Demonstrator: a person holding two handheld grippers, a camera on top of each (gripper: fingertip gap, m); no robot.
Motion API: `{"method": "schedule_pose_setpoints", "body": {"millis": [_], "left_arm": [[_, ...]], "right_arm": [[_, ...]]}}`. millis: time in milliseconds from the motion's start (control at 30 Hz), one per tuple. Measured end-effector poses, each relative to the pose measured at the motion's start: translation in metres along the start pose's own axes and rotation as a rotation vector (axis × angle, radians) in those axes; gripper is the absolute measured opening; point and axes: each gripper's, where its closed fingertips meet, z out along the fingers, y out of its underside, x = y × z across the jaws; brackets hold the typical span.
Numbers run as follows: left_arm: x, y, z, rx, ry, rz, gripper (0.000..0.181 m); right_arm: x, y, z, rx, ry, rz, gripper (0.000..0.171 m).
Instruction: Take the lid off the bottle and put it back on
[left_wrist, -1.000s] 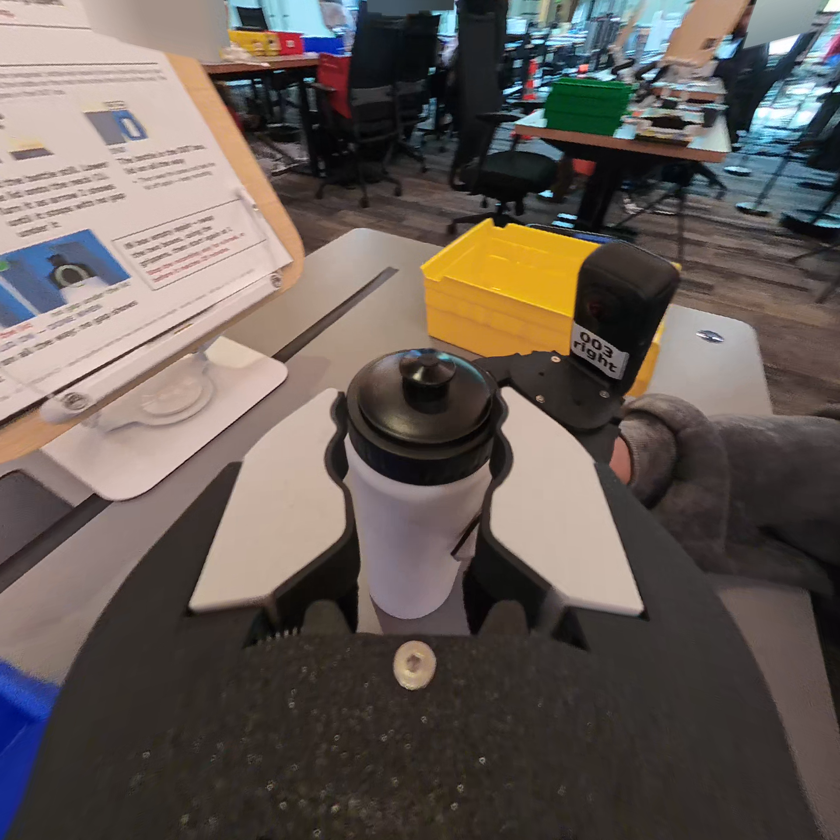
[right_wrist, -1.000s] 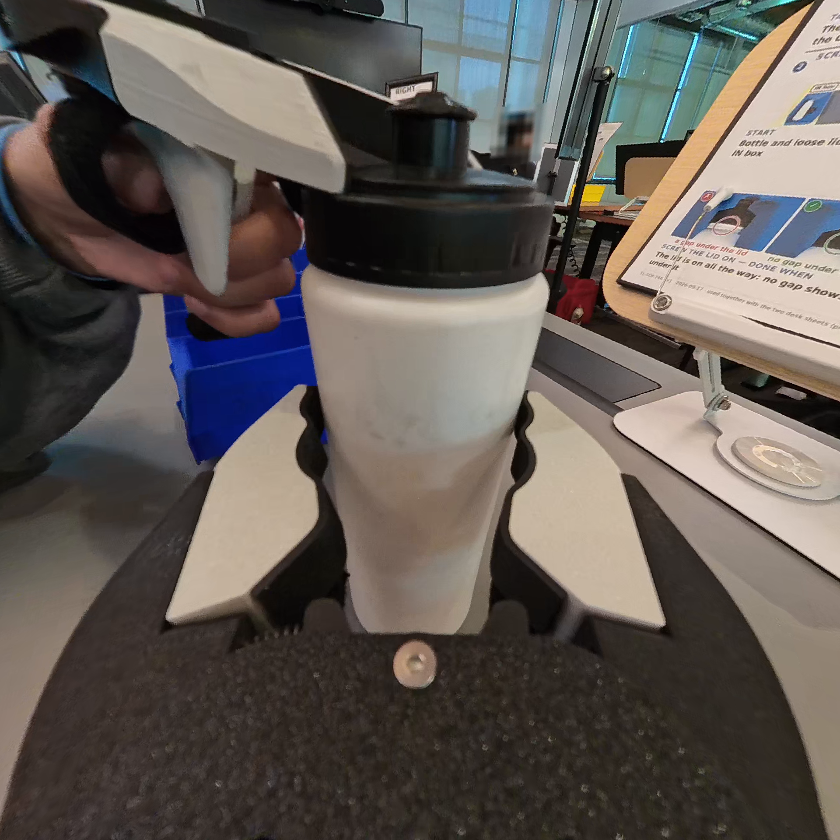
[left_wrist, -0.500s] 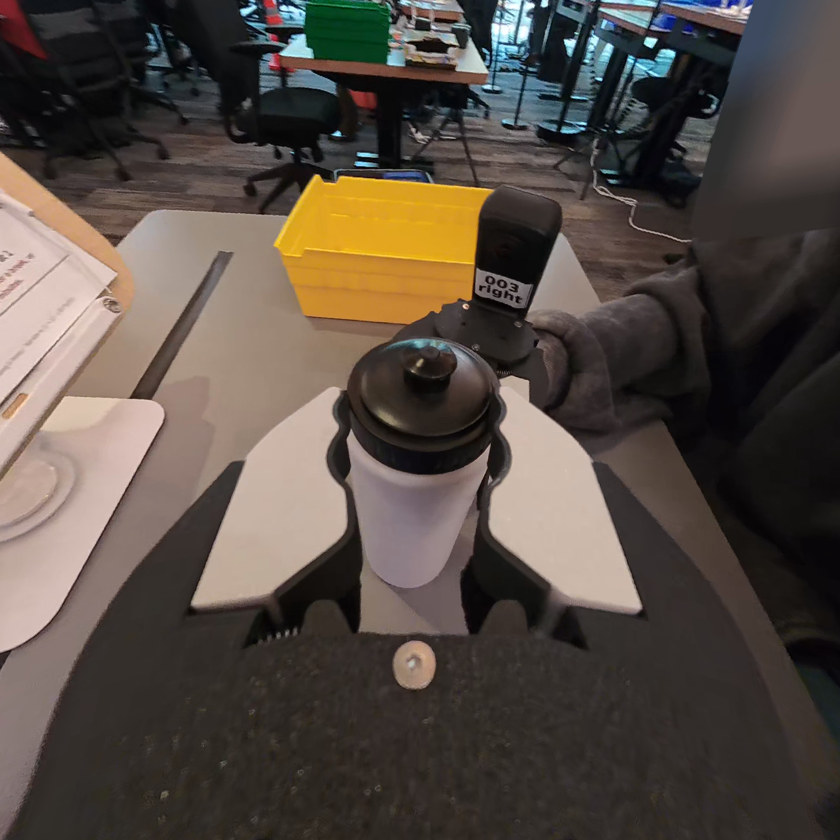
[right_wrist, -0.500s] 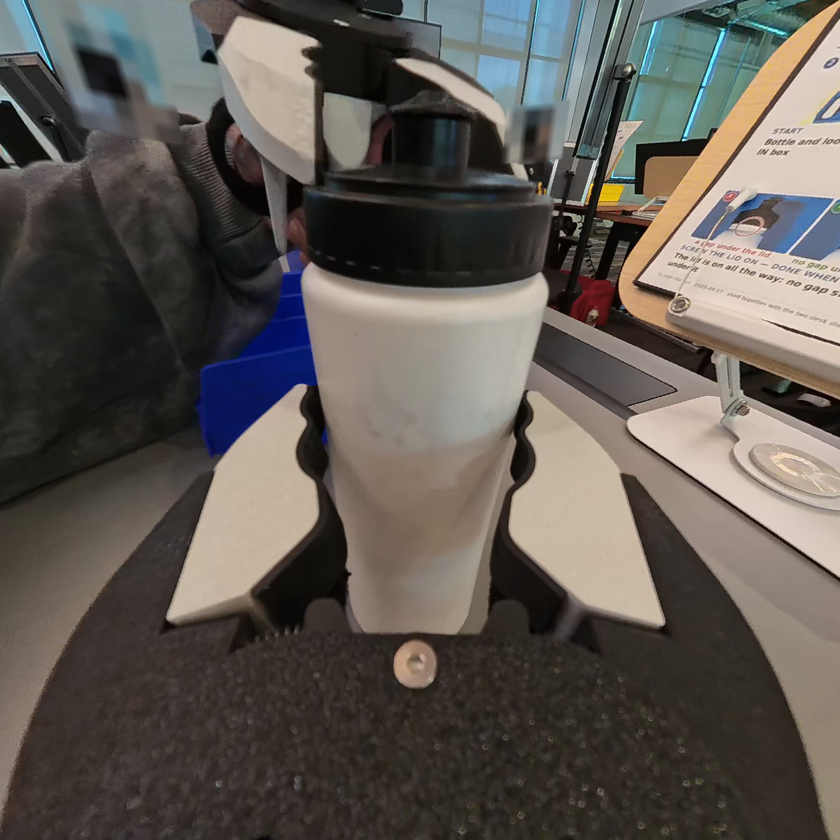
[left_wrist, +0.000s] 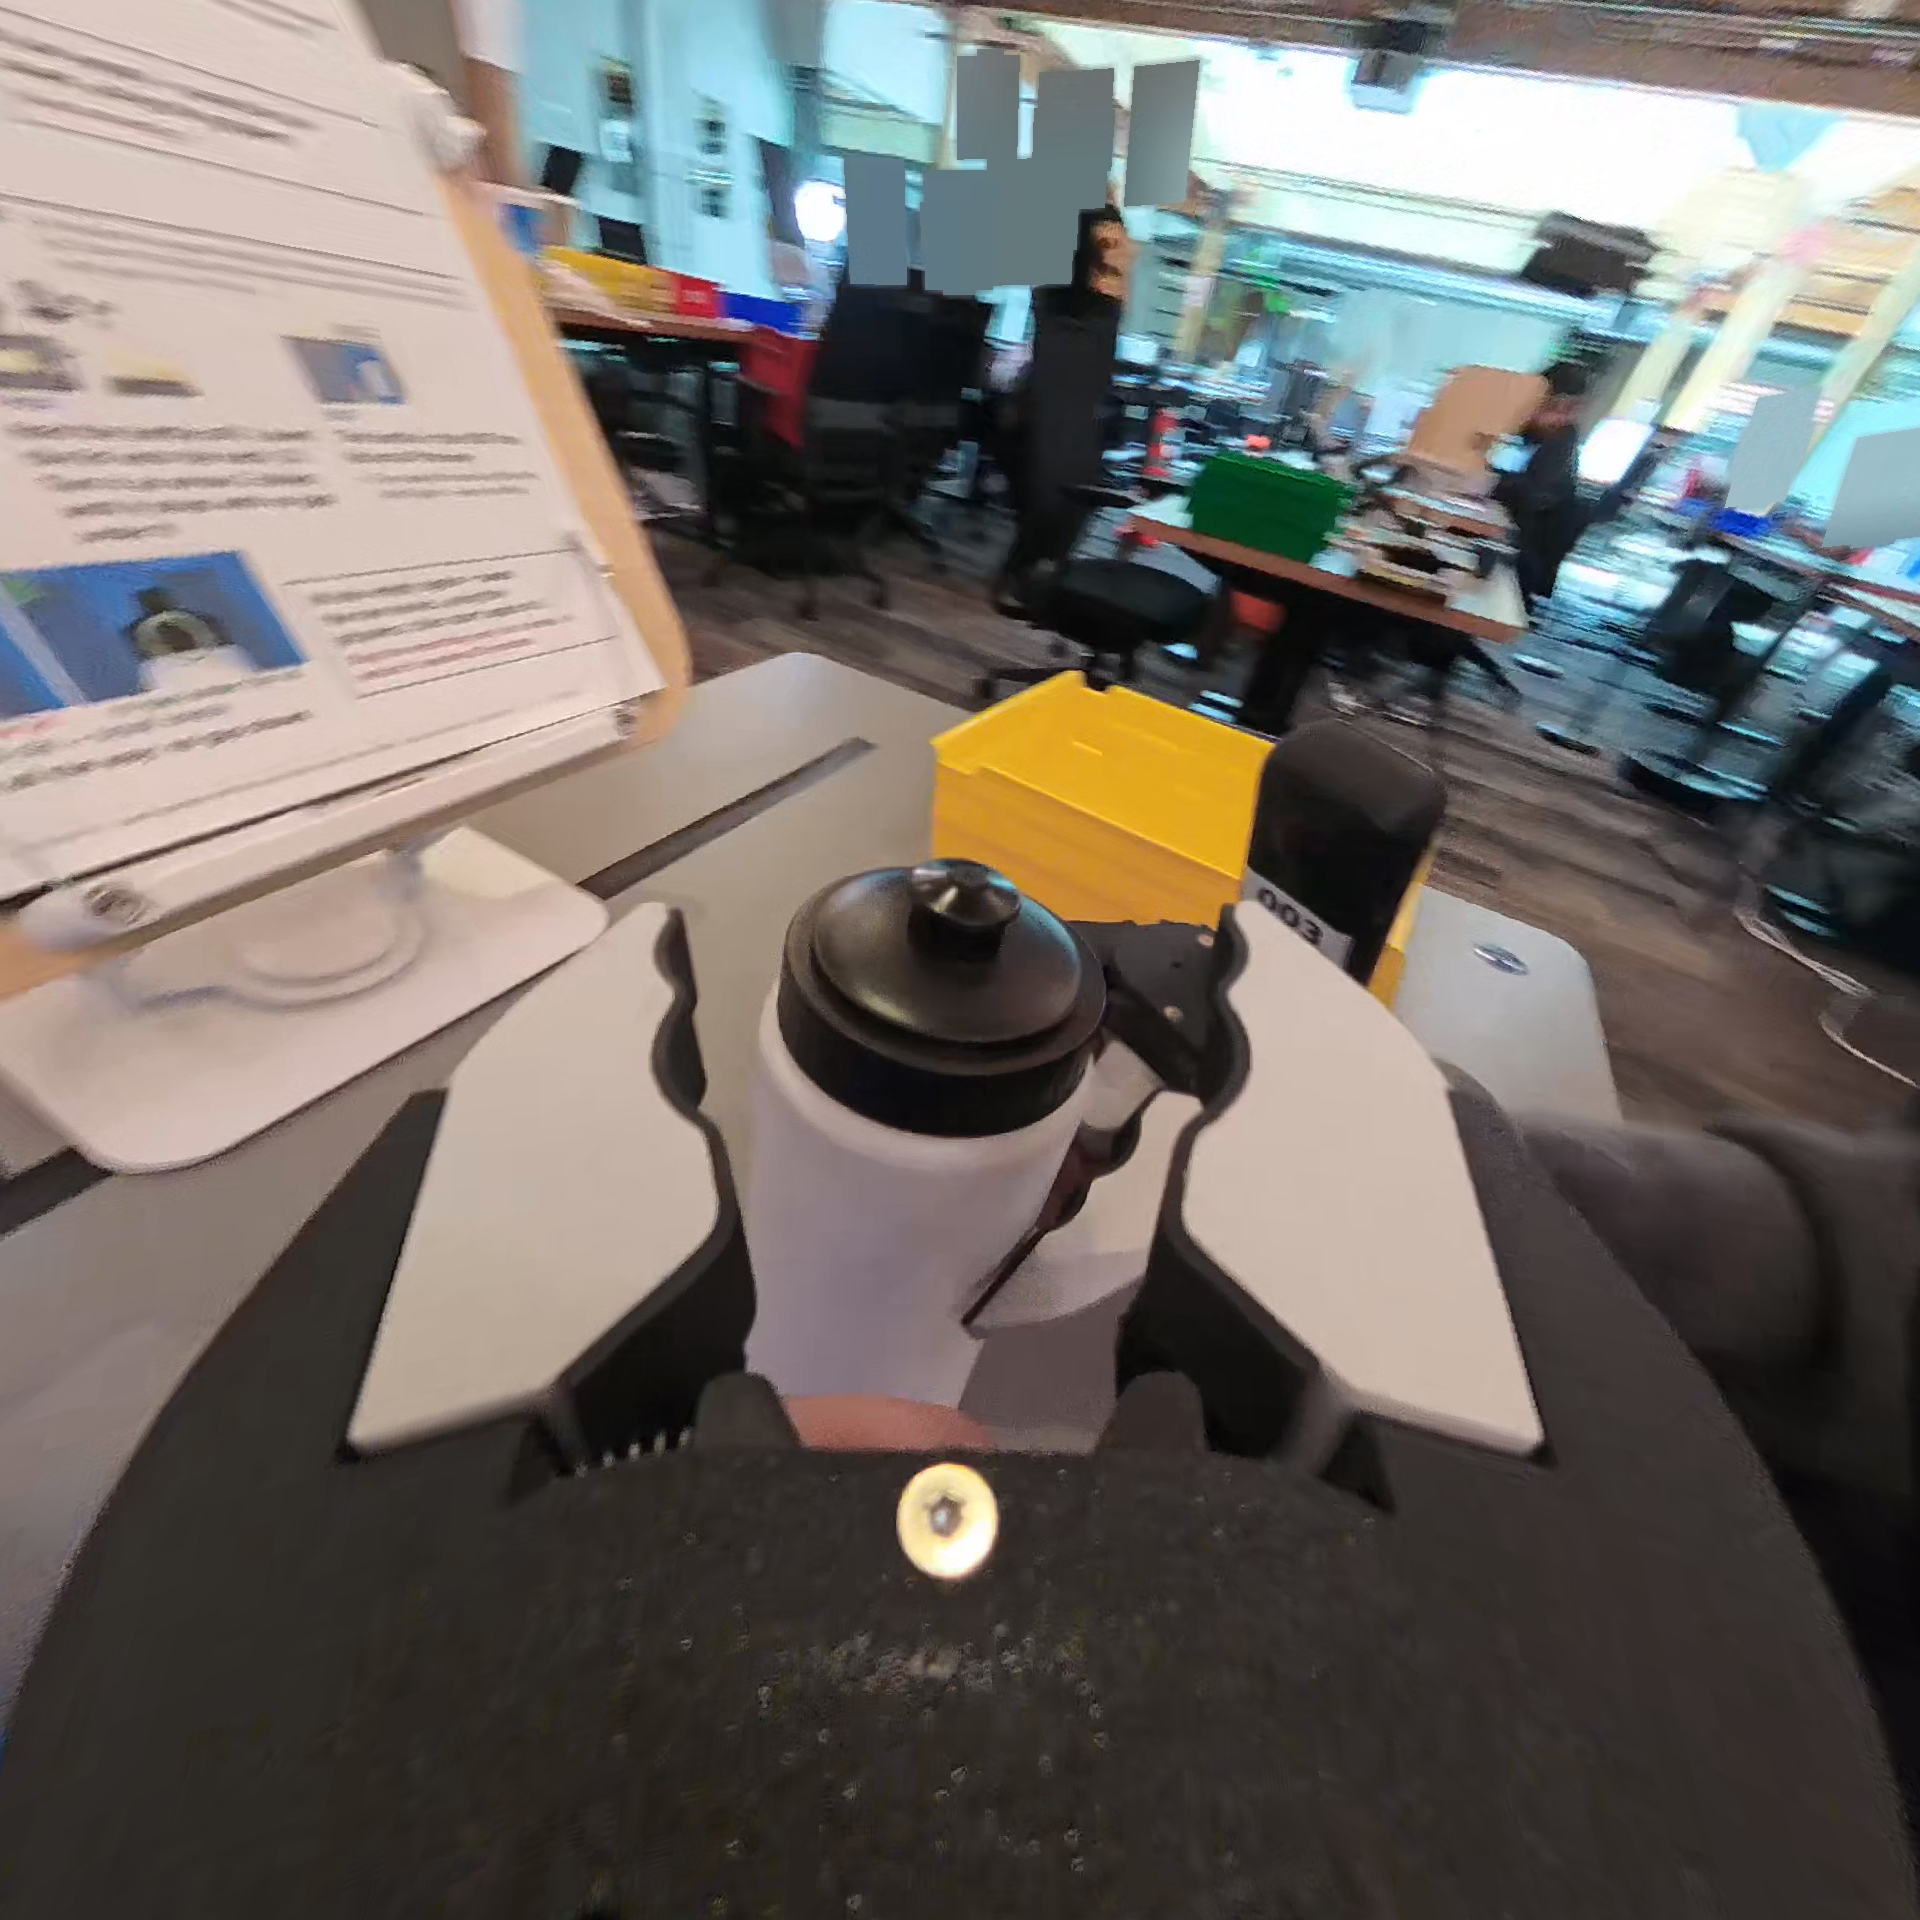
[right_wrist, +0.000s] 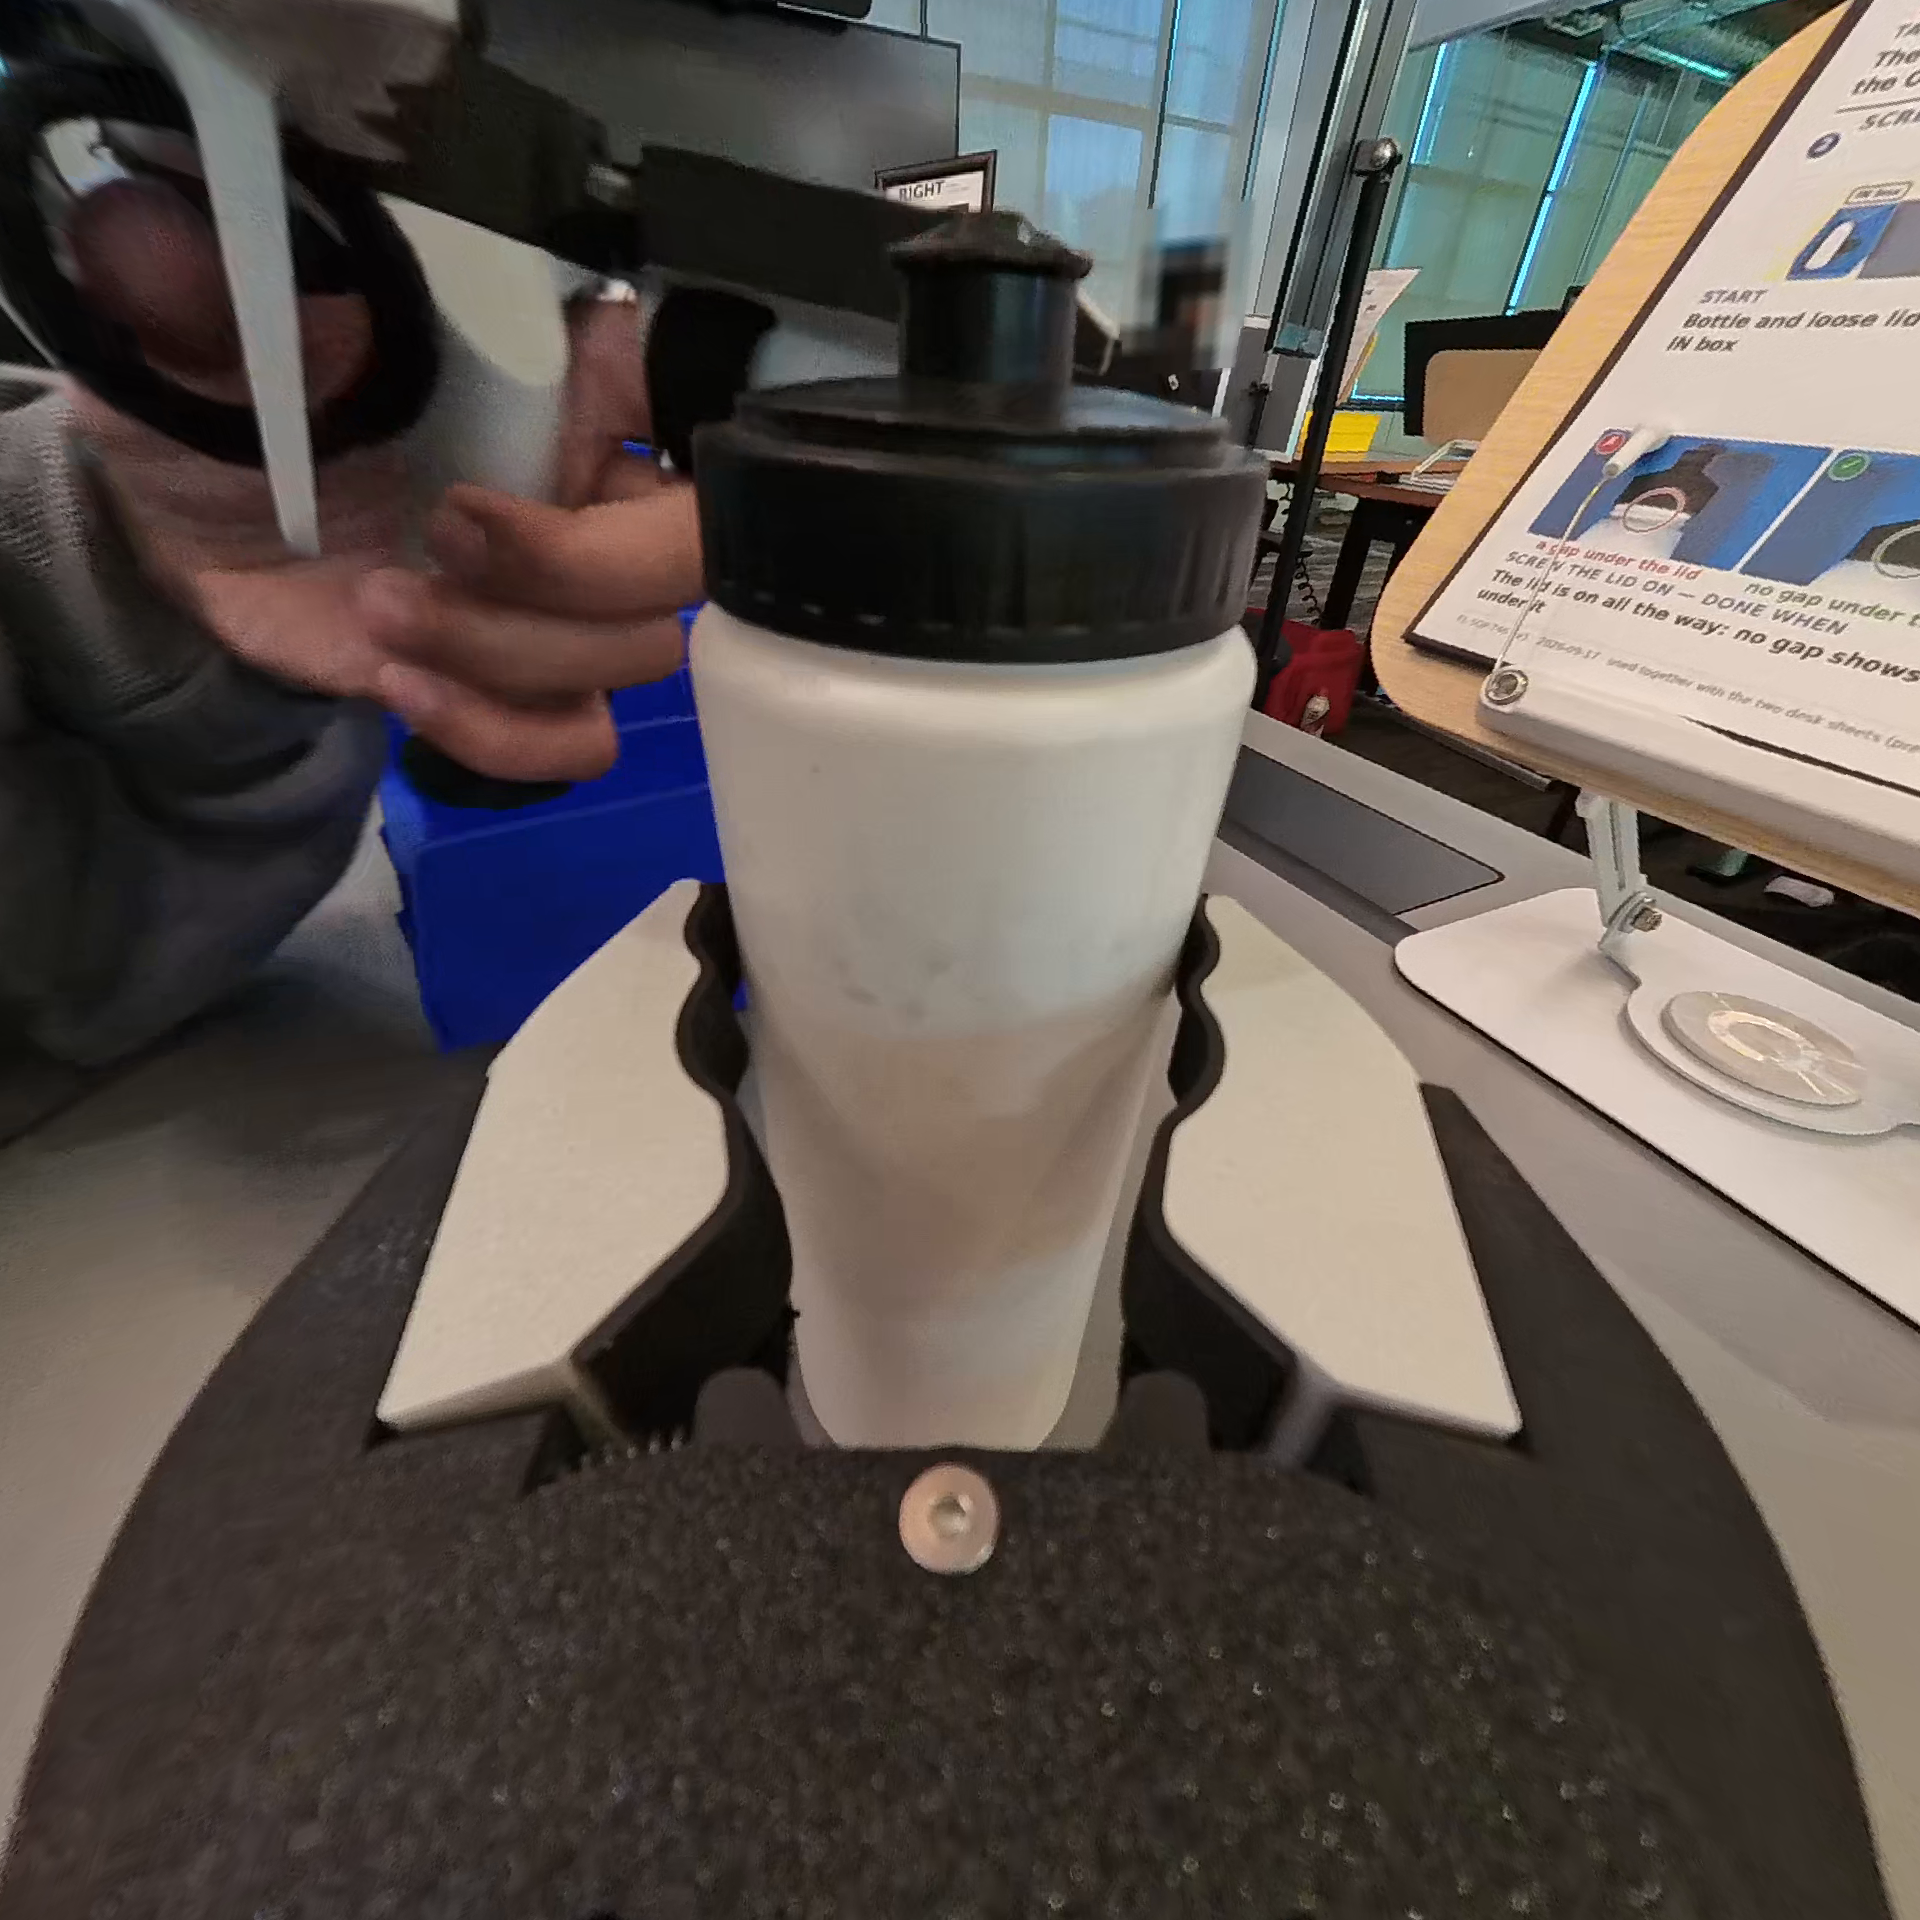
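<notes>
A white bottle (right_wrist: 966, 935) stands upright on the grey table, with its black lid (right_wrist: 977, 530) on top. My right gripper (right_wrist: 951, 914) is shut on the bottle's body below the lid. In the left wrist view the lid (left_wrist: 935, 997) lies between my left gripper's (left_wrist: 951, 935) fingers (left_wrist: 561, 1174). The jaws stand open, with a gap on each side of the lid. The right gripper's black body (left_wrist: 1340, 831) shows behind the bottle (left_wrist: 883, 1226). In the right wrist view the left gripper and the hand (right_wrist: 499, 623) holding it are blurred, above and behind the lid.
An instruction sheet on a wooden stand (left_wrist: 260, 436) with a white base (right_wrist: 1662, 1039) is close on one side of the bottle. A yellow bin (left_wrist: 1091, 800) sits behind it and a blue bin (right_wrist: 540, 862) on the other side. A grey sleeve (left_wrist: 1714, 1299) rests at the table's edge (left_wrist: 1507, 997).
My left gripper was shut on the lid and turned to the right with it. It has now let go, opened, and swung back left. The right gripper has kept its hold on the bottle.
</notes>
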Motion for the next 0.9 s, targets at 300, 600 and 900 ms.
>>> {"method": "schedule_pose_setpoints", "body": {"millis": [300,600,900], "left_arm": [[-0.011,0.026,0.019,-0.027,-0.568,0.052,0.095],[-0.016,0.028,0.021,-0.014,-0.668,0.018,0.076],[-0.010,0.032,0.019,-0.145,-0.449,0.047,0.076]], "right_arm": [[0.000,0.000,0.000,0.010,0.004,0.000,0.081],[0.000,0.000,-0.001,0.014,0.004,0.000,0.081],[-0.001,-0.001,0.000,0.014,0.006,-0.021,0.081]]}}
